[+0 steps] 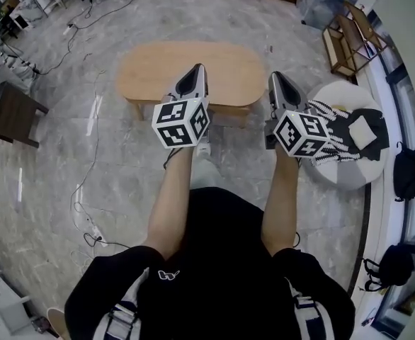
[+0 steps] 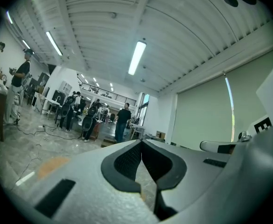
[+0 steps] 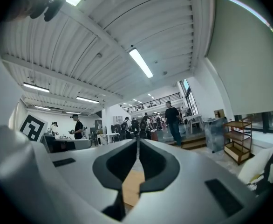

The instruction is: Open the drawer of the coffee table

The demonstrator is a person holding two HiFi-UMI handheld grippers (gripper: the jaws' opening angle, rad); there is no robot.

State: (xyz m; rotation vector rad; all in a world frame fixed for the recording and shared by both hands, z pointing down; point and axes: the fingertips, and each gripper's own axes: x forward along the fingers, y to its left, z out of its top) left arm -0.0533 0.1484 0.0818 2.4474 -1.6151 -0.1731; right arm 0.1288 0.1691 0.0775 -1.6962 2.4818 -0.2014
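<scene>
The oval light-wood coffee table (image 1: 158, 68) stands on the marble floor in front of me, its near side facing me. My left gripper (image 1: 201, 68) hovers over the table's near edge, jaws shut and empty. My right gripper (image 1: 276, 76) hangs off the table's right end, also shut with nothing in it. In the left gripper view the left gripper's (image 2: 141, 142) black pads meet, with floor showing below them. The right gripper view shows the right gripper's (image 3: 138, 140) pads together, and a strip of the wooden table (image 3: 132, 188) shows under them. The drawer front is not clearly visible.
A white round pouf (image 1: 349, 179) with a black-and-white cloth sits just right of my right gripper. A wooden rack (image 1: 353, 37) stands at the back right and a dark side table (image 1: 13, 112) at the left. Cables (image 1: 87, 190) trail over the floor. Several people (image 2: 122, 120) stand far off.
</scene>
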